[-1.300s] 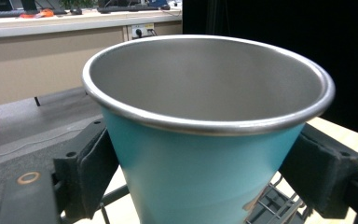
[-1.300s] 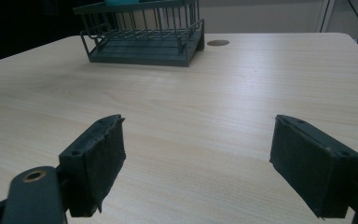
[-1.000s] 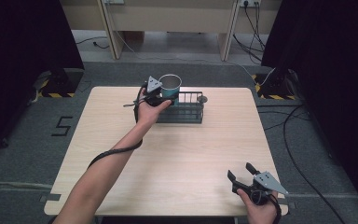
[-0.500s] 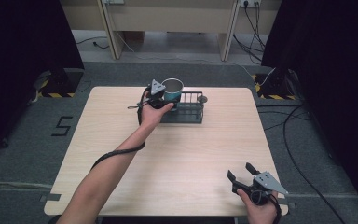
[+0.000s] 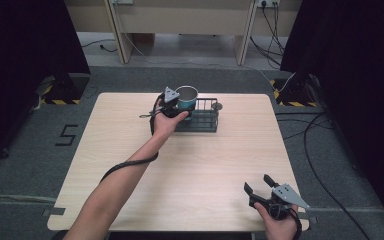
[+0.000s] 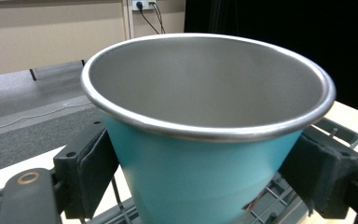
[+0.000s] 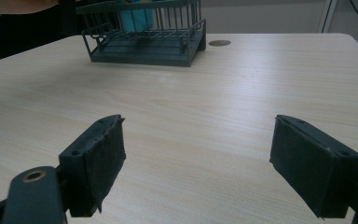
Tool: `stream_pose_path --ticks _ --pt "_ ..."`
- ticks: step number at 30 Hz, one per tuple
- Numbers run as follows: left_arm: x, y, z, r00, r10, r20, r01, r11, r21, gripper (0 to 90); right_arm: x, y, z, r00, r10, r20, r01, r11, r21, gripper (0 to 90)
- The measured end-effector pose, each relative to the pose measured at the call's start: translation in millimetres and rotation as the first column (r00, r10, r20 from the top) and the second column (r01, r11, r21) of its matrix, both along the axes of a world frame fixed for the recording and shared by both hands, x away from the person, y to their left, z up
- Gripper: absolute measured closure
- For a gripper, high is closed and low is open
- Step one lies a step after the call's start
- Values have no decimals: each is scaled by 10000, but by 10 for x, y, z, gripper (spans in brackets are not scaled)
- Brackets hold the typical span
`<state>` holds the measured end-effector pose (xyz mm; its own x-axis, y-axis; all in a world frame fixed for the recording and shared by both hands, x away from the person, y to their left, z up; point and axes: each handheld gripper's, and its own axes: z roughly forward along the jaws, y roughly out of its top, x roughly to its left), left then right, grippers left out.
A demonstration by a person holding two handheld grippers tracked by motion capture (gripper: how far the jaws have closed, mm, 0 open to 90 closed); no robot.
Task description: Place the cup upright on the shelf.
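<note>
A teal cup with a bare steel inside stands upright at the left end of a dark wire rack. My left gripper is shut on the cup, one pad pressed on each side of its wall. I cannot tell whether its base rests on the rack floor. In the right gripper view the cup shows behind the bars of the rack. My right gripper hangs open over the table's front right part, with nothing between its fingers.
The rack stands at the far middle of a light wooden table. A round cable grommet sits just right of the rack. A cable trails from the left gripper along the forearm. Desk legs and floor cables lie beyond the far edge.
My left gripper has carried the cup slightly rightward and a little lower at the rack's left end. The right gripper has stayed where it was.
</note>
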<state>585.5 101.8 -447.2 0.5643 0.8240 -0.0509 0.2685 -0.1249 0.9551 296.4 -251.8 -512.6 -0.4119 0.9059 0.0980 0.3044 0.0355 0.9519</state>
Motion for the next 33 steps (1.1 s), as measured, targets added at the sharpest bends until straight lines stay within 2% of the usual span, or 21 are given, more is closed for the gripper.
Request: stream_pose_path --ticks 13,21,25,33 --pt "14 -19 -53 9999 -23 -123 24 10000 43 157 -1 0 0 10000 21 11 -21 10000 -11 185" --pt "23 -24 -43 9991 -320 -281 325 9993 193 149 -2 3 0 10000 20 12 -20 10000 -20 184" --pt "23 -13 -41 9989 -355 -323 358 9993 107 145 0 3 -1 10000 30 16 -30 10000 -26 183" --pt "-14 15 -38 9991 -382 -204 383 9993 41 143 0 4 -1 10000 49 14 -49 10000 -21 181"
